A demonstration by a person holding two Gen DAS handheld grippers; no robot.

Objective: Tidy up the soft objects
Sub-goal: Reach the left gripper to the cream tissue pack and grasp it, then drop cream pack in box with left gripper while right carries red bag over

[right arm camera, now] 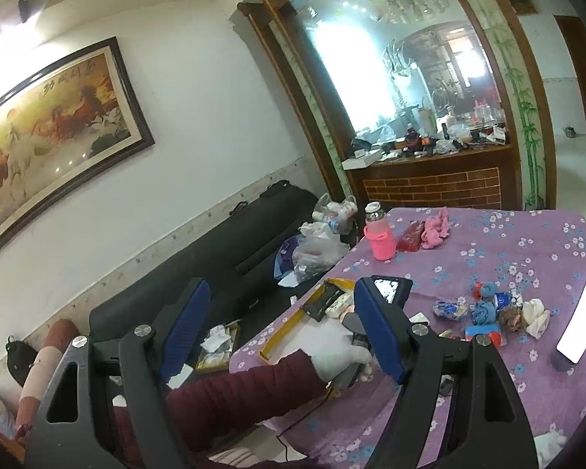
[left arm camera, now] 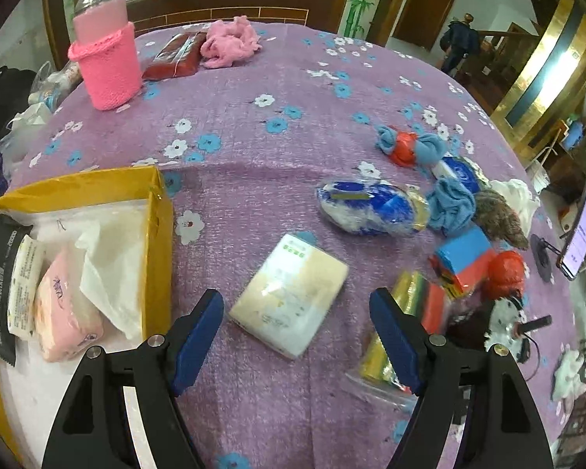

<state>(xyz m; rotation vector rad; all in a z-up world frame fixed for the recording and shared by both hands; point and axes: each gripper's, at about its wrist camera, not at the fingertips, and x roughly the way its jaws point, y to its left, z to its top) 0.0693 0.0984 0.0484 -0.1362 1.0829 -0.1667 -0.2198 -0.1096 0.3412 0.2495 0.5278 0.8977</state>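
Left gripper (left arm camera: pixel 297 336) hangs over the purple floral tablecloth (left arm camera: pixel 254 148), jaws spread wide and nothing between them, and the cream tissue pack (left arm camera: pixel 291 297) lies flat on the cloth right in its gap, just ahead at twelve o'clock. The pack's long axis slants from seven to one o'clock, so it looks like a wrist turn would square the pads (left arm camera: pixel 197 332) across its short sides. It's soft, plastic-wrapped, with a green label at its far end. The yellow box (left arm camera: pixel 152 242) sits at nine o'clock, already holding packs. Right gripper (right arm camera: pixel 281 332) is raised, wide and empty, clearly the farther one.
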